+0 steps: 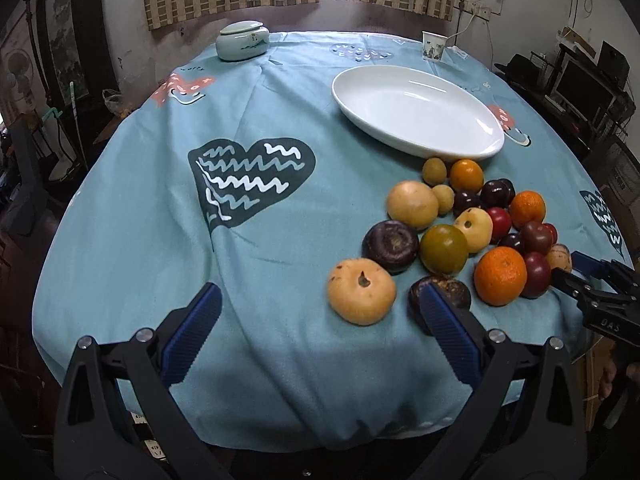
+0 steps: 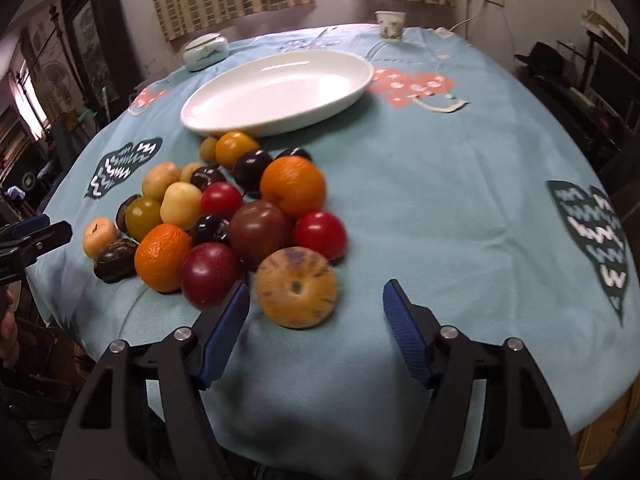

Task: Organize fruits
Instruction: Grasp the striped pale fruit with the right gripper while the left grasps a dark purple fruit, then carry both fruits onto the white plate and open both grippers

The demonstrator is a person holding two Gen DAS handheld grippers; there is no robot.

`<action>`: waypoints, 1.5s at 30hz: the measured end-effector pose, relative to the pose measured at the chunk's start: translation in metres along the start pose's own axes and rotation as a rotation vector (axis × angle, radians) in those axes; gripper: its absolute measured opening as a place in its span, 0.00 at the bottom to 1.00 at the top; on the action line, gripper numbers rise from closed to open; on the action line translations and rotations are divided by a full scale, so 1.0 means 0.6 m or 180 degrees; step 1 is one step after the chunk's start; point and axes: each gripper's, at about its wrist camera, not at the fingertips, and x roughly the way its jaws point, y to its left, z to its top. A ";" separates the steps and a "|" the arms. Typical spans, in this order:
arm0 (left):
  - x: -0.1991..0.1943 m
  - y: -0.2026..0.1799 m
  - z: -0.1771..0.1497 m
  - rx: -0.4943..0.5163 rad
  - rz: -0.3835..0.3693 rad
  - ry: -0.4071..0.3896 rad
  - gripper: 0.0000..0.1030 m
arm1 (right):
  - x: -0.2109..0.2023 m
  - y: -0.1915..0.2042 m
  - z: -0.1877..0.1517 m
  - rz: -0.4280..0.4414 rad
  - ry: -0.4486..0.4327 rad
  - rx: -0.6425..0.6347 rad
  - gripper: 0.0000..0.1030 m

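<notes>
A heap of mixed fruit lies on the blue tablecloth in front of an empty white oval plate (image 1: 416, 116) (image 2: 280, 92). It holds oranges (image 2: 292, 186), red and dark plums and yellow-green fruit. My right gripper (image 2: 316, 286) is open. A speckled yellow fruit (image 2: 296, 286) sits between its fingers, close to the left pad, and neither pad presses on it. My left gripper (image 1: 319, 290) is open at the heap's near left side. A tan fruit (image 1: 362, 292) lies between its fingertips, nearer the right one. A dark fruit (image 1: 440, 292) is partly hidden behind that finger (image 1: 444, 320).
A lidded pale ceramic jar (image 1: 242, 40) (image 2: 206, 52) and a paper cup (image 1: 434, 46) (image 2: 390, 24) stand at the table's far edge. The round table's near edge drops off just under both grippers. Dark furniture surrounds the table.
</notes>
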 end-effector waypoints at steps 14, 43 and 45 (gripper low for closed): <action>0.029 -0.082 -0.025 0.0397 -0.0554 0.0327 0.96 | -0.025 -0.013 -0.004 -0.0042 -0.0074 0.0136 0.41; 0.081 -0.152 -0.003 0.0408 -0.0927 0.0344 0.45 | -0.001 -0.028 0.005 0.0215 -0.0012 0.0260 0.45; 0.073 -0.147 -0.004 0.0407 -0.0941 0.0291 0.45 | 0.009 -0.019 0.009 0.0144 0.0005 0.0181 0.45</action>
